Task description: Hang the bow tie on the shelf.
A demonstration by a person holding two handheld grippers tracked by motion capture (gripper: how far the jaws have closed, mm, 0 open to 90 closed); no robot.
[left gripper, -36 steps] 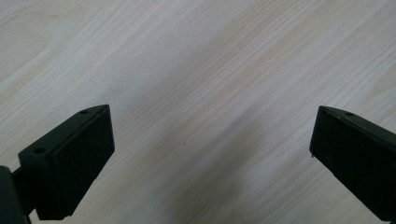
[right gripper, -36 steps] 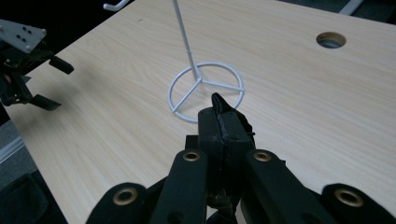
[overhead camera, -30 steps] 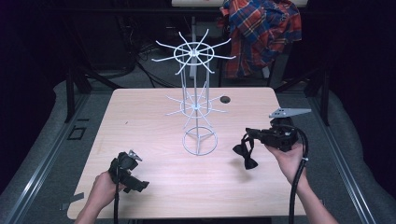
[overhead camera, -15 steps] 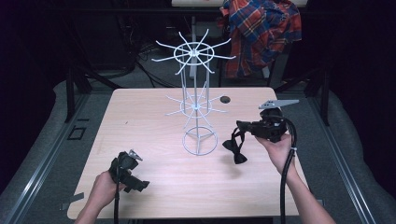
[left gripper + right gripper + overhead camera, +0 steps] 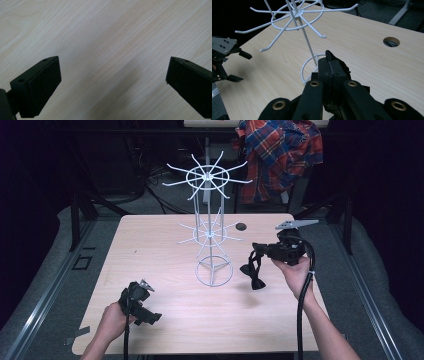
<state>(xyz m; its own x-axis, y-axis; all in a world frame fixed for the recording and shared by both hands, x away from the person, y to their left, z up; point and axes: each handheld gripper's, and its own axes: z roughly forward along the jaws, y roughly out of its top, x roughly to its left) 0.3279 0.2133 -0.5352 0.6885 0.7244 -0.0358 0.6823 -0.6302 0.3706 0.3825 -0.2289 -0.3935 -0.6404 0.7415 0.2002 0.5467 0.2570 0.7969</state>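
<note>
A white wire rack (image 5: 210, 232) with spoke hooks on two tiers stands mid-table. In the right gripper view its lower tier (image 5: 297, 17) reaches over the wood. My right gripper (image 5: 257, 252) hovers just right of the rack's base ring, shut on a black bow tie (image 5: 252, 272) that dangles from its tips. Seen from the right gripper (image 5: 331, 75), the pressed jaws pinch the tie's fabric (image 5: 330, 58). My left gripper (image 5: 151, 302) rests near the table's front left, open. Its own view has the left gripper (image 5: 112, 82) wide apart over bare wood.
The light wooden table (image 5: 150, 245) has a round cable hole (image 5: 241, 226) right of the rack. A plaid shirt (image 5: 280, 155) hangs behind the table. Dark floor and rails surround the table. The left gripper (image 5: 227, 62) appears far off in the right gripper view.
My right gripper has carried the bow tie leftward and a little away from the front edge, closer to the rack. The left gripper has stayed put.
</note>
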